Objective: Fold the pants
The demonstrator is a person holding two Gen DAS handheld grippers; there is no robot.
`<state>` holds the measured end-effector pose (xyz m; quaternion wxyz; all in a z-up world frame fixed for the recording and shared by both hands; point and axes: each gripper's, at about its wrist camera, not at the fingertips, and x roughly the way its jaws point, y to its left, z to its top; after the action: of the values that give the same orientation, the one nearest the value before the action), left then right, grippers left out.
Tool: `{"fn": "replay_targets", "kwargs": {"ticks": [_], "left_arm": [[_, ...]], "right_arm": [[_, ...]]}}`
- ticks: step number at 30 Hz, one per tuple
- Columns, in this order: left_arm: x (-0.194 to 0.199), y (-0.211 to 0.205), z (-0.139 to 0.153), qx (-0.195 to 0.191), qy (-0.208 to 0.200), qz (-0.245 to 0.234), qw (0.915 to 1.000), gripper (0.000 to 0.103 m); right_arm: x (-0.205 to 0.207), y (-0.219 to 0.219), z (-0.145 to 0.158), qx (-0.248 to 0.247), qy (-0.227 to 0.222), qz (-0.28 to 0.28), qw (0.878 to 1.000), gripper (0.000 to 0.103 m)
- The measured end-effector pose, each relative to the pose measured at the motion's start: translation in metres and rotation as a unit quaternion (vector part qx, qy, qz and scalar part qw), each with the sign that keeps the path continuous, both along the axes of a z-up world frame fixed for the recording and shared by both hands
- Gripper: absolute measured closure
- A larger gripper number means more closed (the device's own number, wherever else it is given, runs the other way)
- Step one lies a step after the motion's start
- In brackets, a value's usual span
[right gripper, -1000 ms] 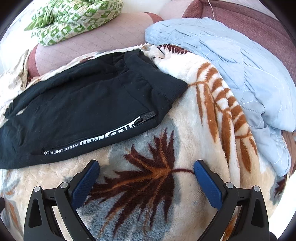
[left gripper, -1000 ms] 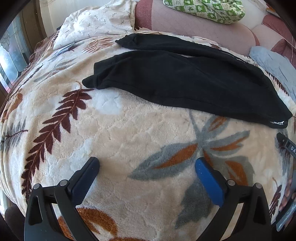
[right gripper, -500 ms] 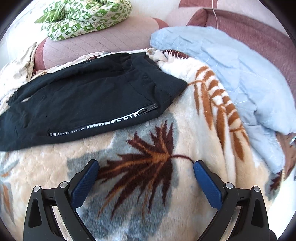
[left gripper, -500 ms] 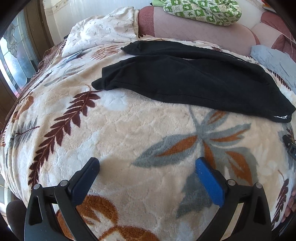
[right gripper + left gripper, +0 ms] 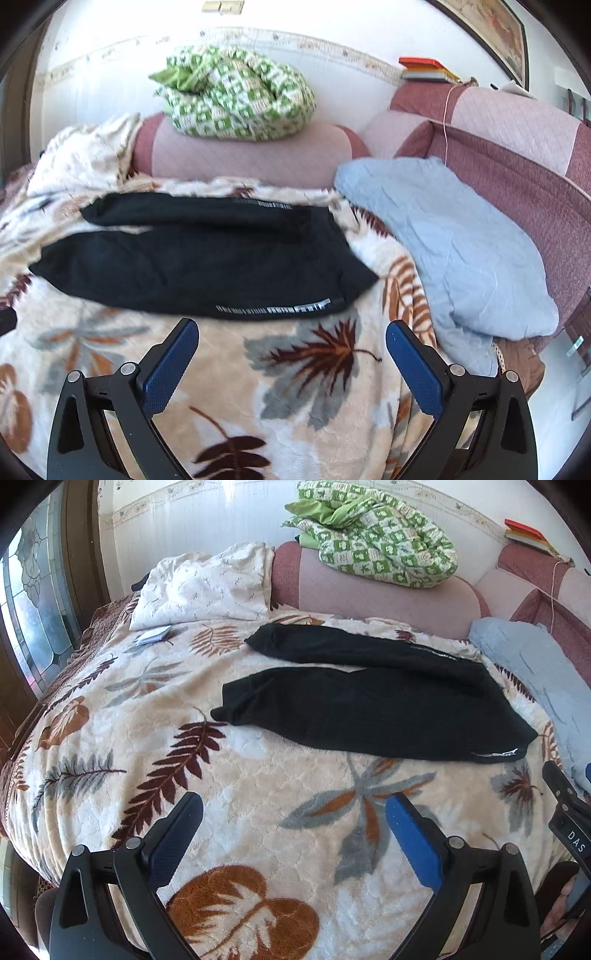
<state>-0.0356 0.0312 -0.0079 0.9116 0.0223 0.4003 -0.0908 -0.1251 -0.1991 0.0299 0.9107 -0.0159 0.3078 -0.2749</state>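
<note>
The pants (image 5: 373, 705) are spread flat across the blanket (image 5: 258, 794) in the upper middle of the left wrist frame, legs parted toward the left and waistband at the right, presumably so that one leg can be laid over the other. Both the left gripper (image 5: 293, 827) and the right gripper (image 5: 291, 347) are held with jaws wide apart and empty at the bottom of their frames, short of the cloth. No fold is judged to have been made yet.
</note>
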Motion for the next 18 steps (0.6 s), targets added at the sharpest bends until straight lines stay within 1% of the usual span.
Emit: {"fn": "replay_targets", "kwargs": {"ticks": [4,8,11,15,18], "left_arm": [[-0.017,0.007,0.023,-0.008,-0.03,-0.005,0.9995,0.004],[-0.039,0.007,0.043,-0.006,-0.066,-0.003,0.9978,0.003],[-0.055,0.005,0.056,0.0,-0.089,-0.001,0.996,0.003],[-0.074,-0.002,0.068,0.014,-0.117,0.003,0.9931,0.003],[-0.084,-0.005,0.073,0.023,-0.127,0.008,0.9916,0.003]], "right_arm": [[-0.005,0.019,0.016,-0.001,-0.027,0.01,1.0,0.0],[-0.014,0.035,0.022,-0.004,-0.04,0.028,0.999,0.0],[-0.023,0.035,0.025,-0.007,-0.052,0.031,0.998,0.0],[-0.041,0.033,0.033,-0.004,-0.084,0.029,0.996,0.0],[-0.053,0.031,0.038,-0.008,-0.102,0.029,0.994,0.0]]}}
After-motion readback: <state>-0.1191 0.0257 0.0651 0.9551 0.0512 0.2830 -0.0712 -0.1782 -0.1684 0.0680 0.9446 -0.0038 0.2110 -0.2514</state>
